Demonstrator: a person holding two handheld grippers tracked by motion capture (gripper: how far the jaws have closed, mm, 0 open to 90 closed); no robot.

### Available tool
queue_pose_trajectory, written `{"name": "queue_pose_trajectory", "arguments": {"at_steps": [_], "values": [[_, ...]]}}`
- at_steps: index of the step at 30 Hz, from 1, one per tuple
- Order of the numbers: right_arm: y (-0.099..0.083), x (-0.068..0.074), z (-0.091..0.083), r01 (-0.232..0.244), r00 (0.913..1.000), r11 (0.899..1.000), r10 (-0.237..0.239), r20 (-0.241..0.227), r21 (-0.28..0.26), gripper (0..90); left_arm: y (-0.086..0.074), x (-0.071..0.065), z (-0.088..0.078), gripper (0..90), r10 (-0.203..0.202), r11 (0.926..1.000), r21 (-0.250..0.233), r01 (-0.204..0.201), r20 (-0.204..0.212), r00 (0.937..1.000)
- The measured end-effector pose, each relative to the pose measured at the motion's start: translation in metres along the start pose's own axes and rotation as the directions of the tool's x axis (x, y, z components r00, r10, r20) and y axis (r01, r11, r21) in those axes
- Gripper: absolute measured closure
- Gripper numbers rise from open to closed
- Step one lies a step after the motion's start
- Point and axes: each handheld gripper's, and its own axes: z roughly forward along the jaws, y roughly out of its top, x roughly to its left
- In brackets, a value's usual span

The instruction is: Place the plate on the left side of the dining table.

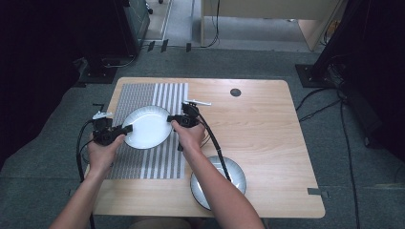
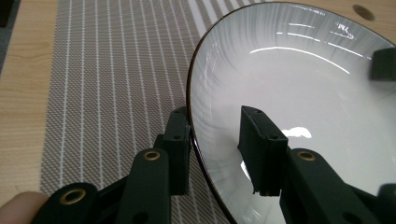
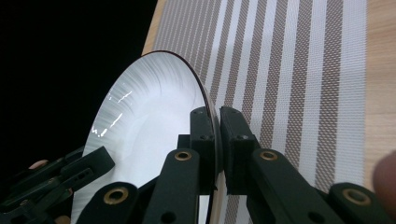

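Observation:
A white plate with a dark rim [image 1: 145, 128] is held between my two grippers over a striped grey and white placemat [image 1: 143, 93]. My left gripper [image 1: 125, 129] grips its left rim. In the left gripper view the jaws [image 2: 217, 114] straddle the rim, one pad under the plate [image 2: 303, 93] and one inside it. My right gripper [image 1: 171, 119] is shut on the opposite rim. In the right gripper view its jaws [image 3: 218, 112] pinch the thin edge of the plate [image 3: 149, 116], which stands tilted above the placemat [image 3: 289, 70].
A second plate [image 1: 236, 174] lies near the table's front edge, partly under the right forearm. The wooden table [image 1: 267, 124] has a small dark round cap [image 1: 235, 92] at the back. Cables trail from both grippers. Dark floor and stands surround the table.

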Motion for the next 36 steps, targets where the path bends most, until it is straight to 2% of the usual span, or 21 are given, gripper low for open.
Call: {"name": "queue_pose_trajectory", "arguments": {"at_steps": [1,3,7,9,11,16,17,20,22,23,26,31,36], "values": [[0.000,0.000,0.000,0.000,1.0000,1.000,0.000,0.000,0.000,85.2,0.002,0.003,0.003,65.6,-0.004,1.0000,0.005,0.004,-0.005,1.0000],[0.004,0.001,0.011,-0.002,0.9999,1.000,0.002,0.010,0.001,85.2,0.007,0.011,0.011,65.9,-0.019,0.9997,0.013,0.020,-0.020,0.9996],[0.008,0.001,0.021,0.004,0.9999,1.000,-0.004,0.014,-0.007,85.2,0.011,0.018,0.020,66.9,-0.041,0.9991,0.011,0.042,-0.028,0.9988],[0.011,-0.003,0.030,-0.019,0.9997,1.000,0.019,0.013,-0.009,85.1,0.012,0.023,0.028,67.1,-0.035,0.9994,0.005,0.035,-0.033,0.9988],[0.011,-0.006,0.036,-0.020,0.9998,1.000,0.020,0.008,-0.003,85.0,0.013,0.026,0.034,67.1,-0.043,0.9990,0.011,0.043,-0.045,0.9981],[0.012,-0.012,0.050,0.010,0.9999,0.999,-0.010,0.012,-0.031,85.1,0.016,0.028,0.044,67.1,-0.036,0.9992,0.011,0.037,-0.079,0.9962],[0.012,-0.013,0.052,0.004,0.9999,1.000,-0.004,0.015,-0.030,85.1,0.017,0.029,0.050,67.4,-0.051,0.9985,0.012,0.053,-0.086,0.9949],[0.014,-0.015,0.056,-0.006,0.9997,0.999,0.006,0.022,-0.031,84.9,0.018,0.031,0.056,67.4,-0.059,0.9977,0.028,0.061,-0.088,0.9944],[0.015,-0.017,0.059,0.000,0.9995,0.999,0.001,0.033,-0.032,84.8,0.019,0.032,0.060,67.4,-0.064,0.9970,0.037,0.068,-0.087,0.9941],[0.015,-0.018,0.060,0.000,0.9994,0.999,0.001,0.033,-0.034,84.7,0.019,0.033,0.062,67.8,-0.080,0.9956,0.042,0.083,-0.083,0.9934],[0.015,-0.020,0.062,0.005,0.9991,0.999,-0.004,0.042,-0.033,84.7,0.018,0.033,0.066,68.3,-0.083,0.9949,0.049,0.088,-0.089,0.9926],[0.014,-0.026,0.066,0.014,0.9976,1.000,-0.013,0.067,-0.016,84.1,0.016,0.030,0.071,67.7,-0.064,0.9963,0.051,0.069,-0.097,0.9932],[0.013,-0.027,0.068,0.013,0.9974,1.000,-0.011,0.071,-0.017,83.8,0.015,0.028,0.073,64.7,-0.045,0.9970,0.058,0.051,-0.112,0.9927]]}}
